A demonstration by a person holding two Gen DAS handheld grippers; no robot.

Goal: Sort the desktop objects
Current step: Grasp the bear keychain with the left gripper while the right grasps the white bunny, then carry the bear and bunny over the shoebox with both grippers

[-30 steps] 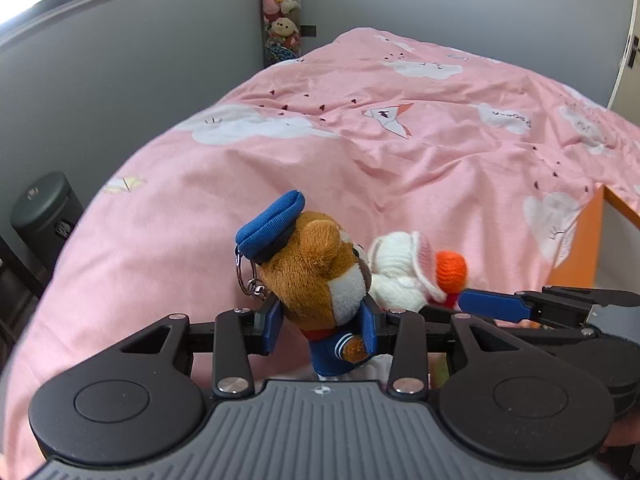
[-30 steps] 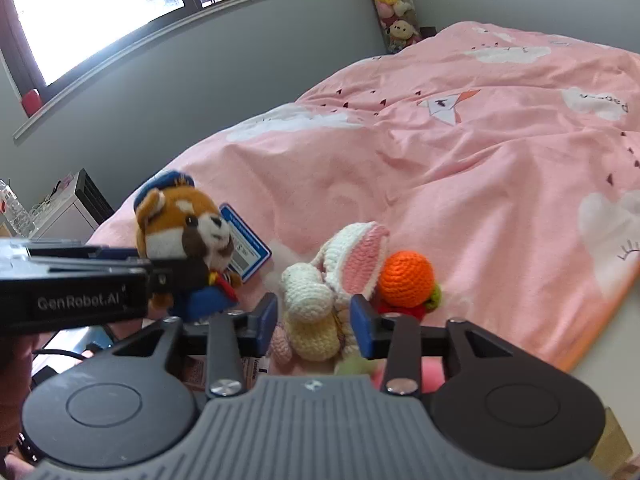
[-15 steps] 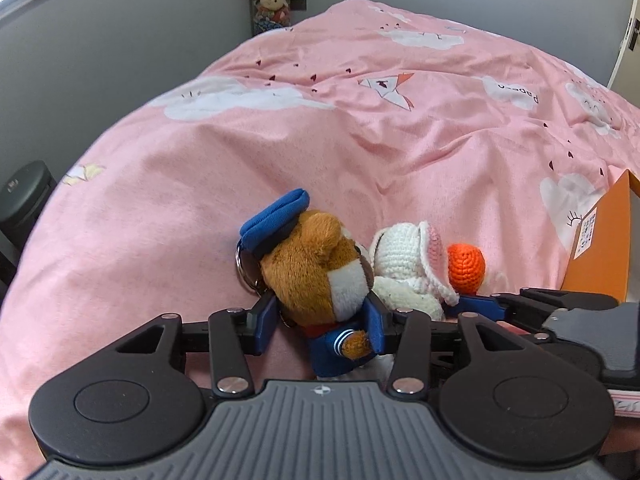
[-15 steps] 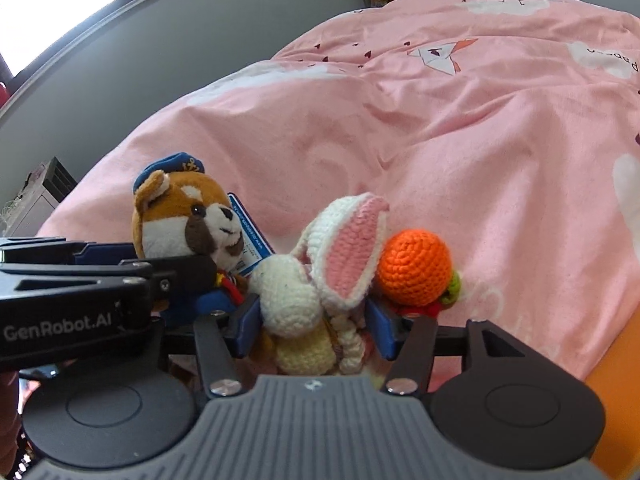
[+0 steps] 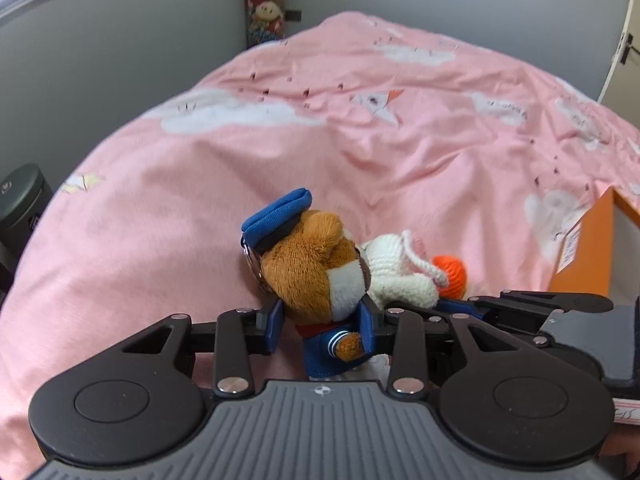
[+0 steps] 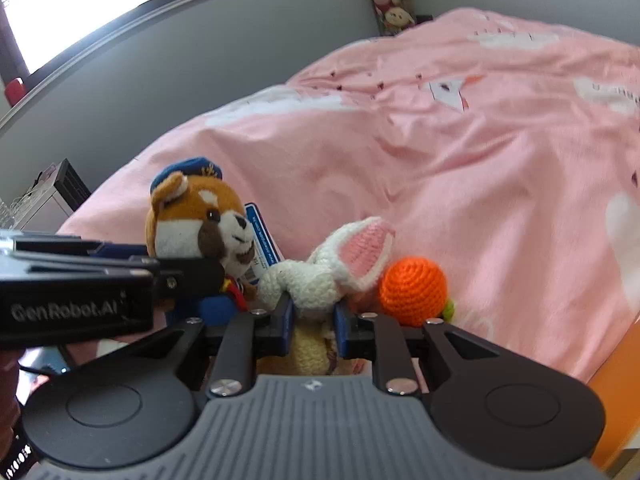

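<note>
my left tongs [image 5: 323, 326]: closing, pads pressed on the sailor-capped plush bear [image 5: 316, 276] at its collar | my right tongs [image 6: 313, 320]: closing, nearly together, clamped on the crocheted white rabbit [image 6: 320, 276] | bear just left of rabbit, touching it | orange crochet ball [image 6: 413, 286] against rabbit's right | all over pink bed quilt [image 6: 460, 168]

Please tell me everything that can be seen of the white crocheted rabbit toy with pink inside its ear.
The white crocheted rabbit toy looks like soft yarn, with a long ear lined pink and a cream-yellow lower body. It hangs between the blue pads of the right gripper, whose jaws are closing and already squeeze it. An orange crocheted ball sits against its right side; the brown plush fox in a blue cap is close on its left. Pink bedding lies behind it.
</note>
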